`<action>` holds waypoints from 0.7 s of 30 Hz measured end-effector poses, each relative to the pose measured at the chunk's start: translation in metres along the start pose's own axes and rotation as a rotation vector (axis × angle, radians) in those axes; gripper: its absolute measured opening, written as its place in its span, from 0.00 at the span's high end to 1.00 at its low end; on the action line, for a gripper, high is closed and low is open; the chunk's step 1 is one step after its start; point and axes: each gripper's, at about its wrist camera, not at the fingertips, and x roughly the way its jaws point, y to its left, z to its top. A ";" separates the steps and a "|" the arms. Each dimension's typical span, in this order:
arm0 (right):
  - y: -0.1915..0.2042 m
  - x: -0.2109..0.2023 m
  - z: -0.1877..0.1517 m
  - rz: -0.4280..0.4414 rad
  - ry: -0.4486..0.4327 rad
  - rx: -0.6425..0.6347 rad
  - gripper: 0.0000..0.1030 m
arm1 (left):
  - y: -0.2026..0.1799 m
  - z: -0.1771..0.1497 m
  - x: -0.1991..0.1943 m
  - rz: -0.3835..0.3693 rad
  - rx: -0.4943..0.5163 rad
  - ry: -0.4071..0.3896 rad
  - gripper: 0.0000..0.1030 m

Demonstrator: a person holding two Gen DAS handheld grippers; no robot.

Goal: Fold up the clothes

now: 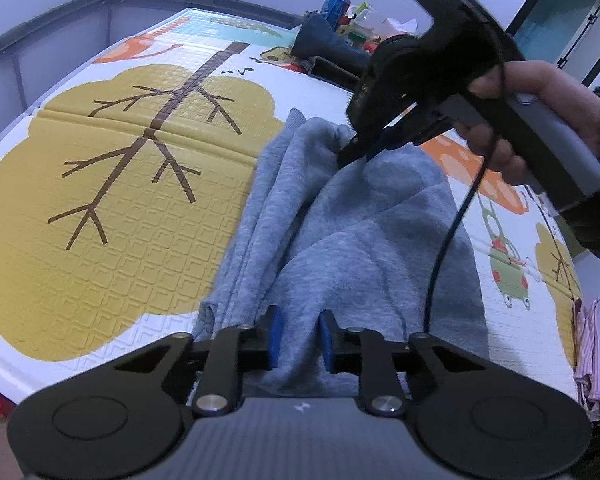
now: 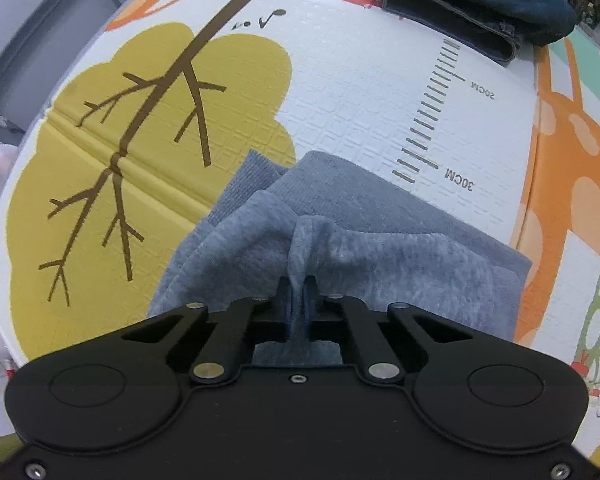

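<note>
A grey sweatshirt-like garment [image 1: 364,240] lies bunched lengthwise on the printed play mat [image 1: 120,160]. My left gripper [image 1: 300,330] is at its near end, and the blue pads press a thick fold of grey cloth between them. At the far end a hand [image 1: 532,120] holds my right gripper [image 1: 354,156], tips down in the cloth. In the right wrist view that gripper [image 2: 299,288] is shut on a narrow raised ridge of the grey garment [image 2: 380,256], which puckers up into the jaws. A ribbed hem [image 2: 244,184] pokes out at the far left.
Folded dark blue jeans [image 2: 472,4] lie at the far end of the mat [image 2: 360,92], with small clutter [image 1: 352,12] behind them. A striped pink cloth [image 1: 594,356] hangs at the mat's right edge. A grey rail [image 1: 100,4] borders the far side.
</note>
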 end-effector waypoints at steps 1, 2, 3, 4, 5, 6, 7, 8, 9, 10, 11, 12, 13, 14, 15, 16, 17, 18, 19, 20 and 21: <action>-0.002 -0.003 -0.001 0.010 -0.006 0.003 0.96 | 0.000 0.000 -0.001 -0.001 0.002 0.001 0.84; -0.003 -0.007 -0.001 0.021 -0.013 0.007 0.96 | 0.000 0.000 -0.001 -0.002 0.004 0.001 0.86; -0.006 -0.012 -0.002 0.035 -0.021 0.017 0.96 | -0.001 -0.001 -0.002 -0.003 0.005 0.002 0.87; -0.008 -0.017 -0.002 0.050 -0.030 0.026 0.96 | 0.000 -0.001 -0.003 -0.005 0.006 0.003 0.88; -0.012 -0.024 -0.002 0.070 -0.041 0.040 0.96 | 0.000 -0.001 -0.004 -0.007 0.005 0.004 0.89; -0.014 -0.029 -0.002 0.086 -0.051 0.050 0.96 | 0.000 -0.001 -0.004 -0.009 0.002 0.005 0.90; -0.016 -0.036 -0.002 0.101 -0.061 0.058 0.96 | 0.001 -0.002 -0.006 -0.012 -0.001 0.004 0.91; -0.018 -0.043 -0.002 0.112 -0.074 0.060 0.96 | 0.002 -0.003 -0.008 -0.015 -0.004 0.003 0.92; -0.018 -0.049 -0.003 0.121 -0.085 0.058 0.96 | 0.002 -0.003 -0.009 -0.016 -0.009 0.002 0.92; -0.018 -0.056 -0.004 0.129 -0.095 0.057 0.96 | 0.003 -0.004 -0.011 -0.017 -0.014 0.001 0.93; -0.019 -0.062 -0.005 0.136 -0.106 0.056 0.96 | 0.003 -0.005 -0.013 -0.018 -0.019 -0.001 0.93; -0.019 -0.066 -0.005 0.141 -0.113 0.054 0.96 | 0.004 -0.005 -0.014 -0.017 -0.027 -0.004 0.93; -0.018 -0.071 -0.006 0.147 -0.120 0.050 0.96 | 0.005 -0.006 -0.016 -0.016 -0.035 -0.006 0.93; -0.017 -0.075 -0.007 0.154 -0.127 0.046 0.96 | 0.006 -0.007 -0.017 -0.015 -0.043 -0.009 0.93; -0.016 -0.077 -0.007 0.157 -0.132 0.042 0.96 | 0.007 -0.007 -0.019 -0.014 -0.051 -0.012 0.93; -0.015 -0.079 -0.006 0.160 -0.137 0.038 0.96 | 0.008 -0.008 -0.020 -0.012 -0.059 -0.015 0.93; -0.014 -0.081 -0.006 0.163 -0.142 0.034 0.96 | 0.009 -0.008 -0.020 -0.009 -0.072 -0.018 0.93; -0.013 -0.082 -0.005 0.164 -0.144 0.033 0.96 | 0.012 -0.009 -0.019 -0.011 -0.092 -0.016 0.93; -0.011 -0.081 -0.004 0.169 -0.145 0.032 0.96 | 0.015 -0.009 -0.019 -0.013 -0.112 -0.015 0.92; -0.009 -0.080 -0.002 0.175 -0.144 0.034 0.96 | 0.017 -0.010 -0.018 -0.019 -0.130 -0.015 0.90; -0.009 -0.079 -0.001 0.178 -0.143 0.040 0.96 | 0.021 -0.012 -0.017 -0.025 -0.151 -0.015 0.90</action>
